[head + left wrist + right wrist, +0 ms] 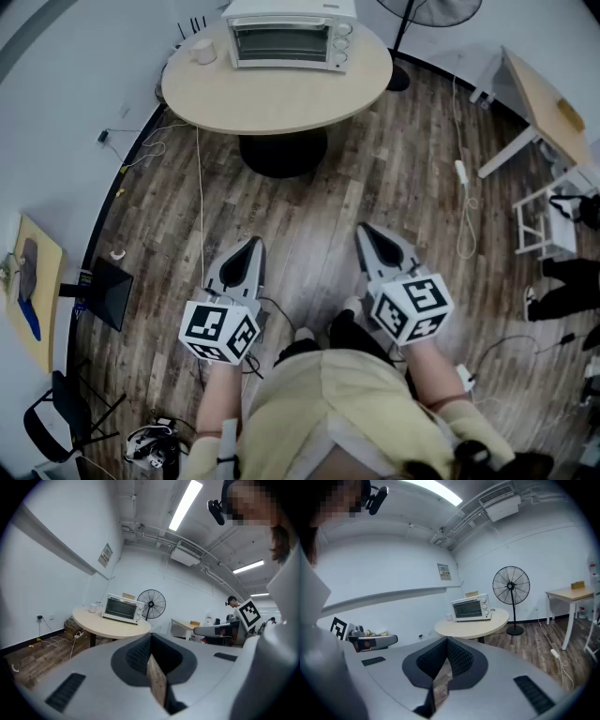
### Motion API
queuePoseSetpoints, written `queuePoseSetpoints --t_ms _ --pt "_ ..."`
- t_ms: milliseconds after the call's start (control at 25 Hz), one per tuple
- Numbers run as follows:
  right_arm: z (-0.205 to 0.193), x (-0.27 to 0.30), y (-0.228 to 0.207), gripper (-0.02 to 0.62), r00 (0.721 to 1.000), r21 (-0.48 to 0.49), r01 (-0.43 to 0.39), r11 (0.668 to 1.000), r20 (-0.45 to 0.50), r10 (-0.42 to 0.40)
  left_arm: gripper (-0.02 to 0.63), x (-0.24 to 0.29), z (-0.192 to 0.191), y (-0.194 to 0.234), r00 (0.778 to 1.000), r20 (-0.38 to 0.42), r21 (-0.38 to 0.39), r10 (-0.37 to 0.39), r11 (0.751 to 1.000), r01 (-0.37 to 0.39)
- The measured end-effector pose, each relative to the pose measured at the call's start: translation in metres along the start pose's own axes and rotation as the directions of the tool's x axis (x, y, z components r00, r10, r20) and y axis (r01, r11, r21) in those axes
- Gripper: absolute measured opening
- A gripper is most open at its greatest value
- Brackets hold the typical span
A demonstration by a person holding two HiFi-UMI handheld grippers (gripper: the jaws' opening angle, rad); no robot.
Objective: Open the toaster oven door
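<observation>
A white toaster oven (289, 36) stands at the far side of a round beige table (281, 94), its glass door closed. It also shows small and distant in the left gripper view (123, 608) and the right gripper view (471, 608). My left gripper (253, 244) and right gripper (366, 231) hover side by side over the wooden floor, well short of the table, both pointing towards it. Each has its jaws together with nothing between them, as its own view confirms for the left gripper (151, 638) and the right gripper (446, 642).
A white cup (203, 51) sits left of the oven. A standing fan (511, 586) is behind the table to the right. A side desk (548, 103), floor cables (466, 202) and another person's legs (562, 286) are at right; a dark screen (108, 292) is at left.
</observation>
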State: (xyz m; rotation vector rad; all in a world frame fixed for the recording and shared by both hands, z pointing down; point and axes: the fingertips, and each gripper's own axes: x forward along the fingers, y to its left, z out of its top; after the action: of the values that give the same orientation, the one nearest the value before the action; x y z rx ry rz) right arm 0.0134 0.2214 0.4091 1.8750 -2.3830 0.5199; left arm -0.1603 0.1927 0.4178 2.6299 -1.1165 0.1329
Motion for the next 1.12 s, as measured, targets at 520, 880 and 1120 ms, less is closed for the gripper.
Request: queuePoseSetpoints --t_ms 520,880,1120 --pt "-0.016 -0.012 -0.012 0.002 1.0 0.063 -0.004 0.998 -0.023 0.005 0.002 0.005 -0.012 -0.03 0.999 -0.037 0.001 -0.03 1.0 0.03" --pt "-0.005 0.016 -0.035 0.002 0.997 0.073 -0.062 0.995 -0.042 0.066 0.002 0.032 -0.001 -0.025 0.999 -0.022 -0.046 0.032 0.998 -0.033" --pt "0.003 0.03 -0.056 0.002 0.991 0.118 -0.119 0.986 -0.04 0.125 0.002 0.057 0.005 -0.029 0.998 -0.022 0.002 0.059 0.998 -0.059"
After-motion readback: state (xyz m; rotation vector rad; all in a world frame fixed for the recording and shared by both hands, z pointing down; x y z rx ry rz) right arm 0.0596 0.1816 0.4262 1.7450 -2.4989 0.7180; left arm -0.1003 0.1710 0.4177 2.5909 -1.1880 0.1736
